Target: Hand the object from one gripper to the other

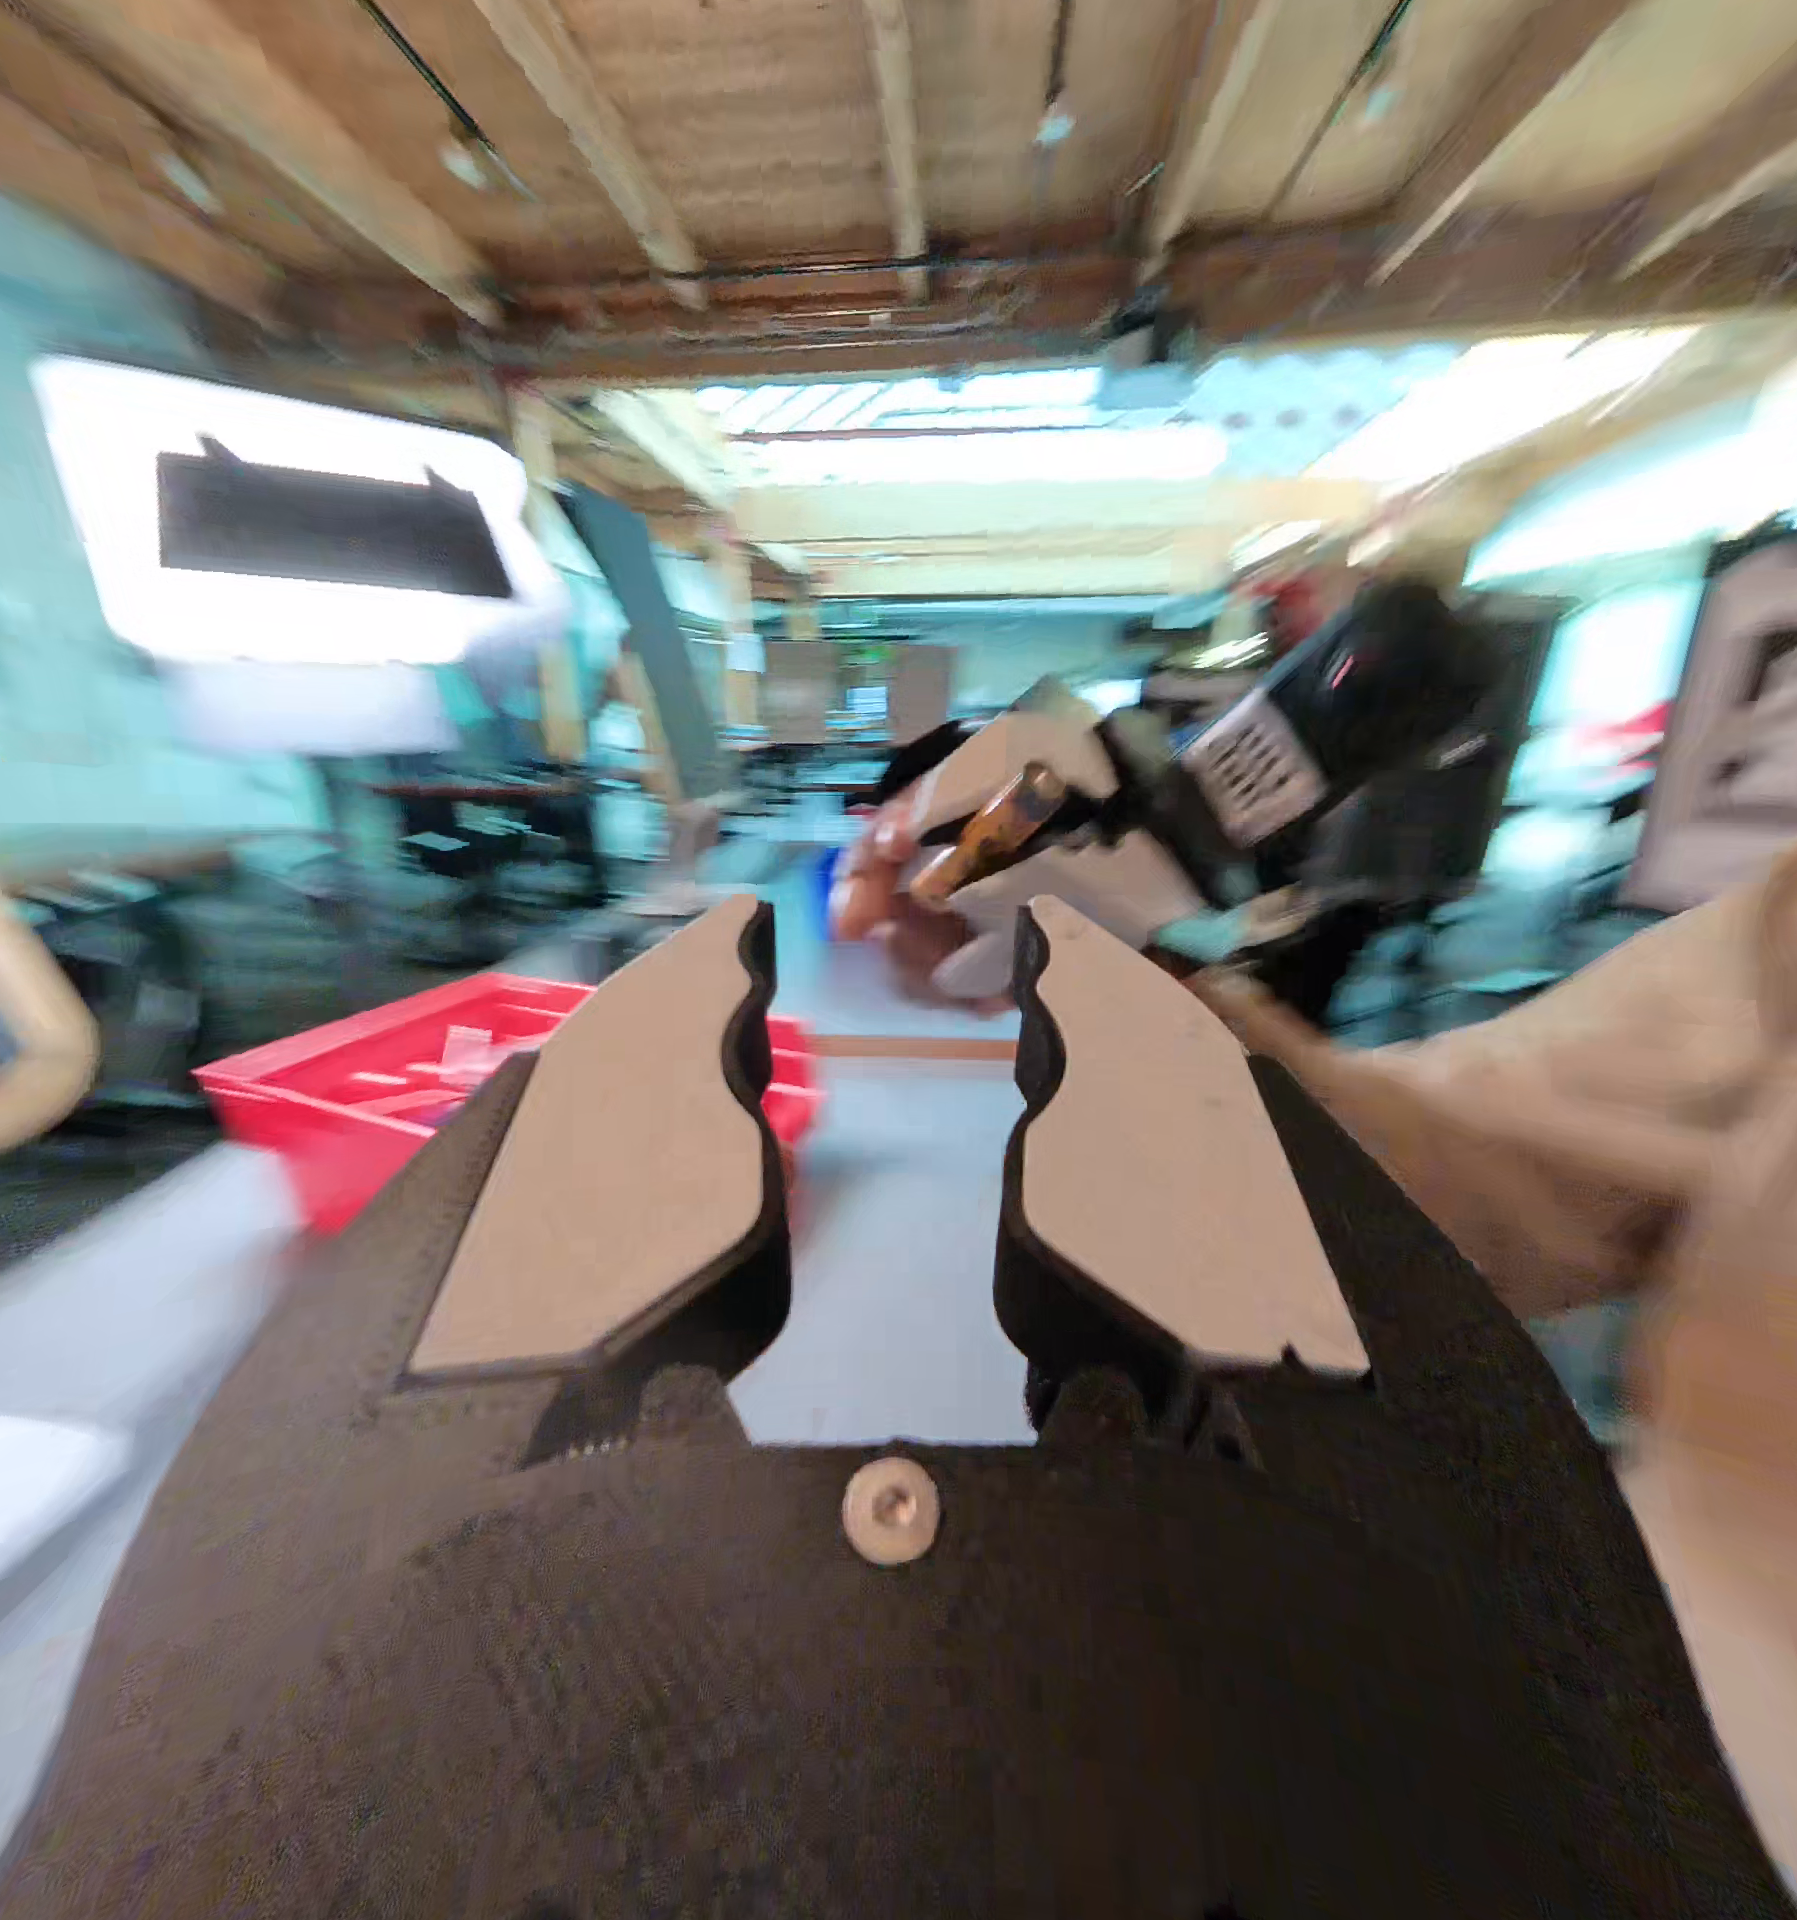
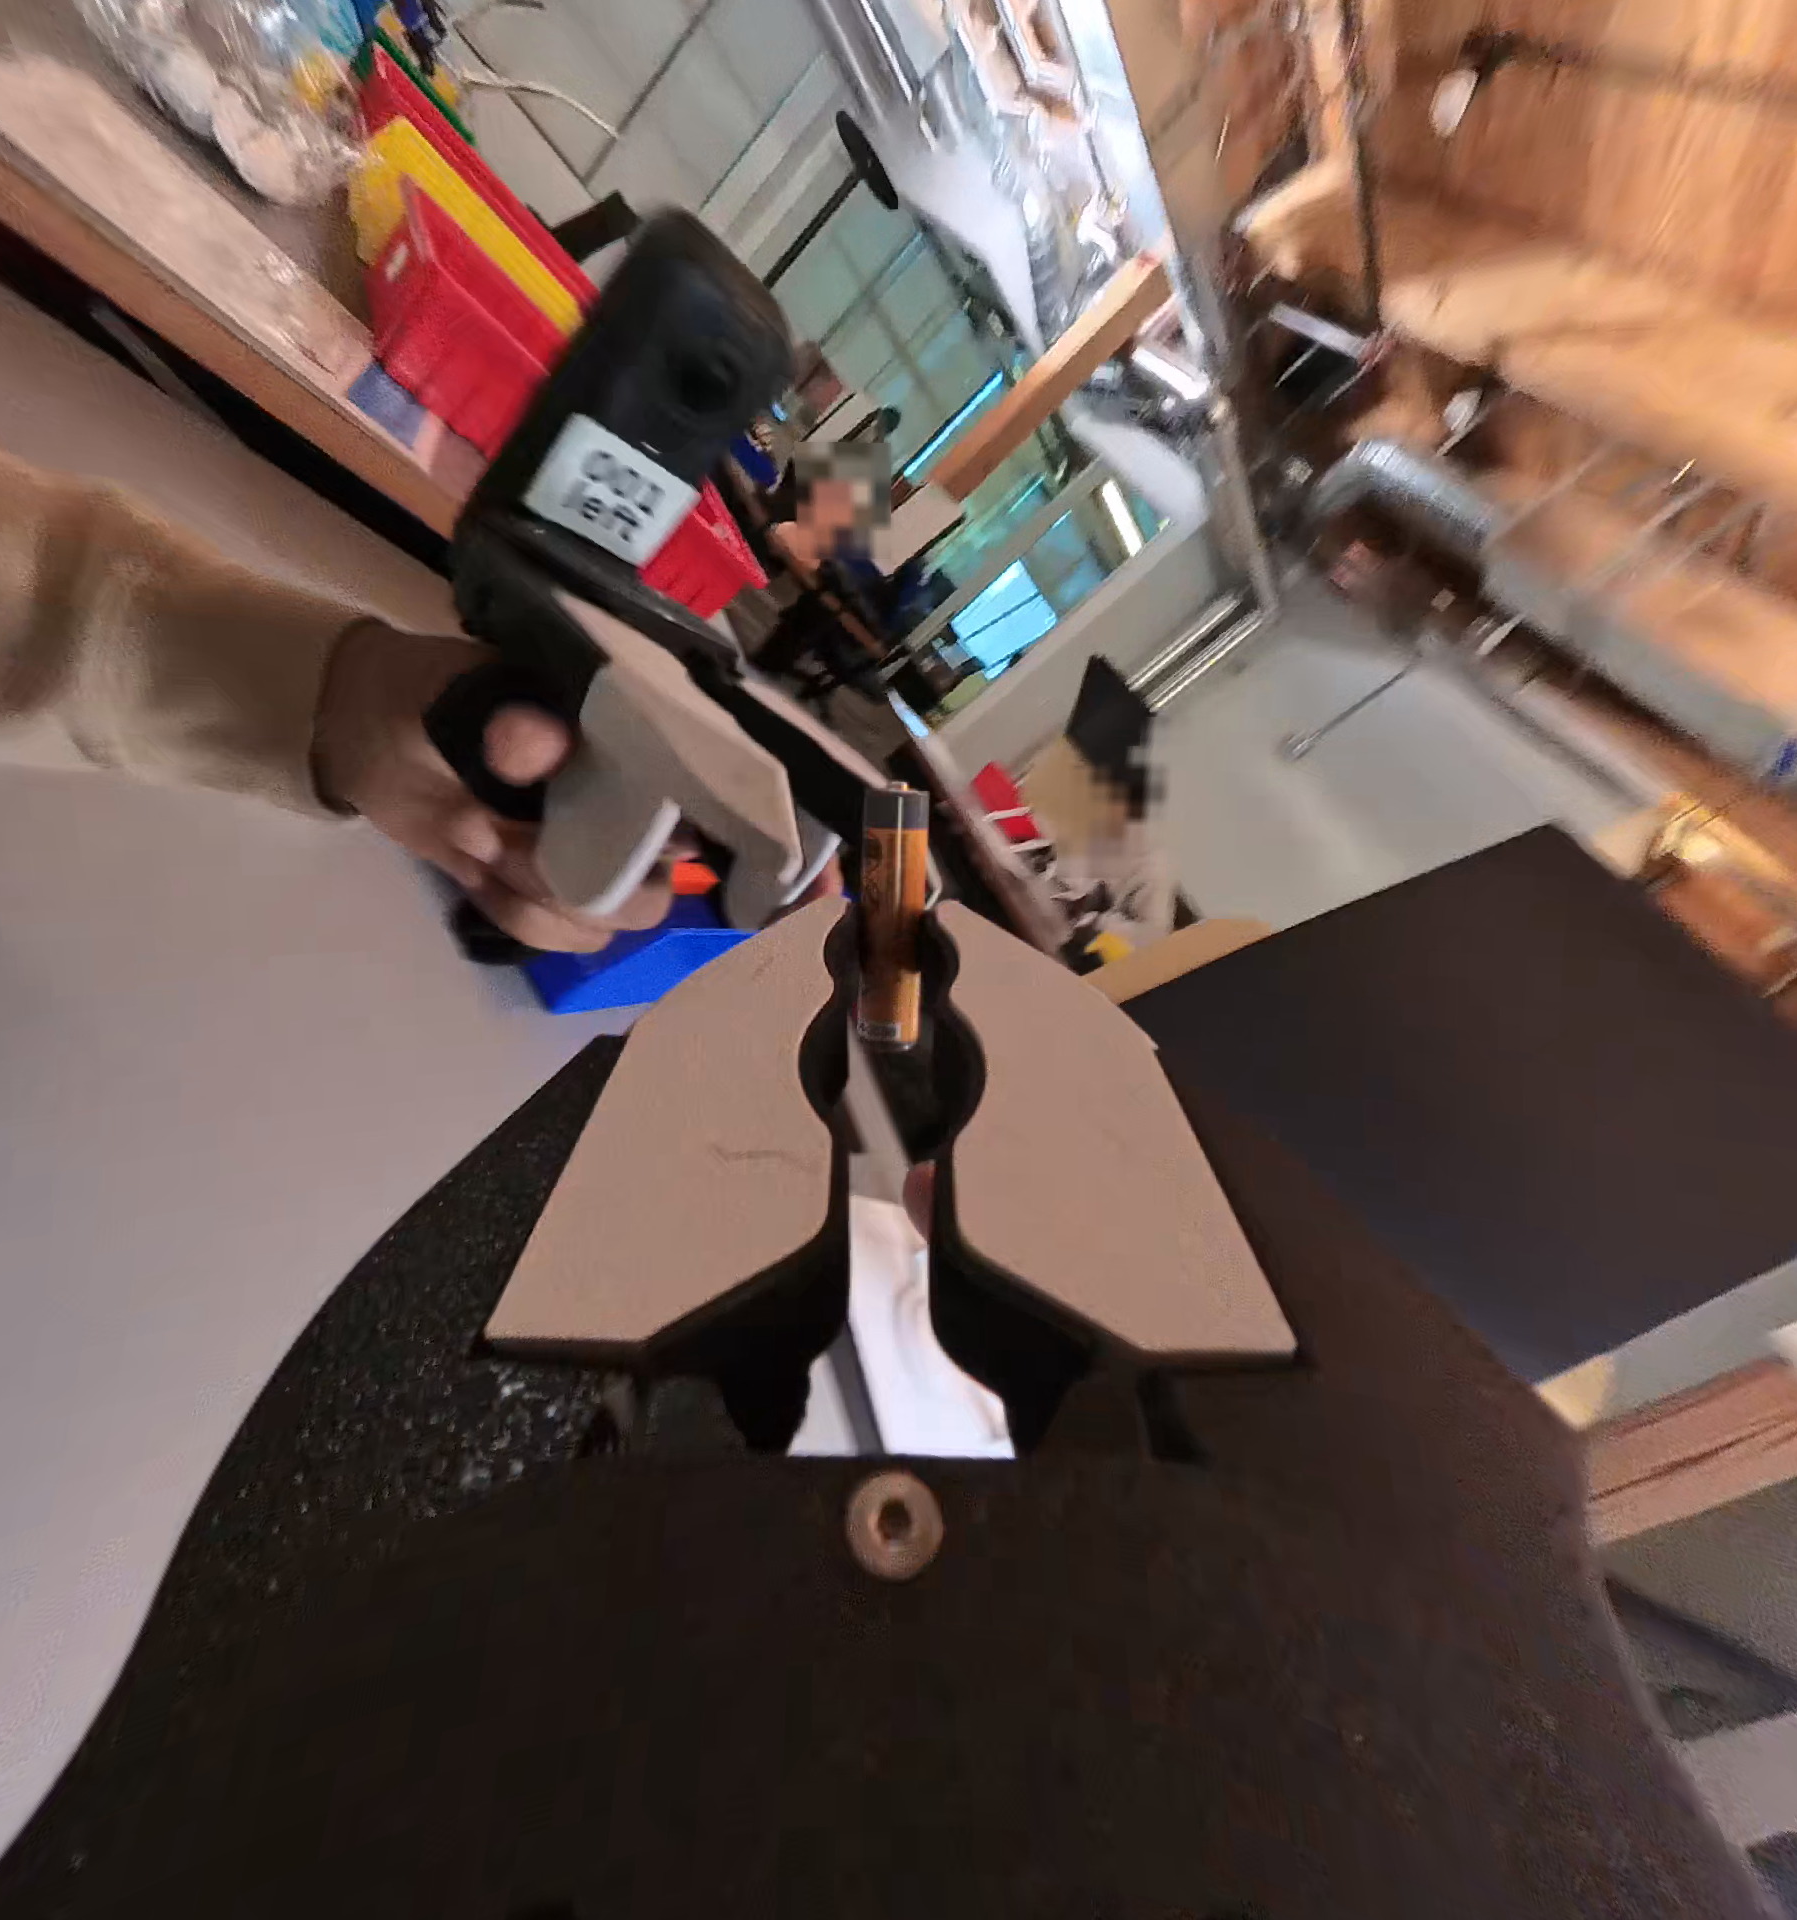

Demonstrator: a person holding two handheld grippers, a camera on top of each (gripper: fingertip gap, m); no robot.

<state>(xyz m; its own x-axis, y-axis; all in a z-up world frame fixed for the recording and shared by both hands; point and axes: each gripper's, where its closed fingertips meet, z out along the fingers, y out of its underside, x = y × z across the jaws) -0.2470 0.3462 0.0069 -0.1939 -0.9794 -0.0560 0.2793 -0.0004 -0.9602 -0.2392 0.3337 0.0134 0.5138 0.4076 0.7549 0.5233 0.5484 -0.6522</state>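
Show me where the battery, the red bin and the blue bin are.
battery (image 2: pixel 892 935): right wrist view, middle of its body.
red bin (image 1: pixel 354 1127): left wrist view, front wall.
blue bin (image 2: pixel 624 971): right wrist view, side wall.

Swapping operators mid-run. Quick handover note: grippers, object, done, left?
Right gripper: shut on the battery, held near the fingertips, one end poking out past them.
Left gripper: open, empty, apart from the right one.
Done: battery picked up and held in the air.
Left: bring the grippers together, close left on the battery's free end, open right.
Red bin sits on the table, left of the left gripper.
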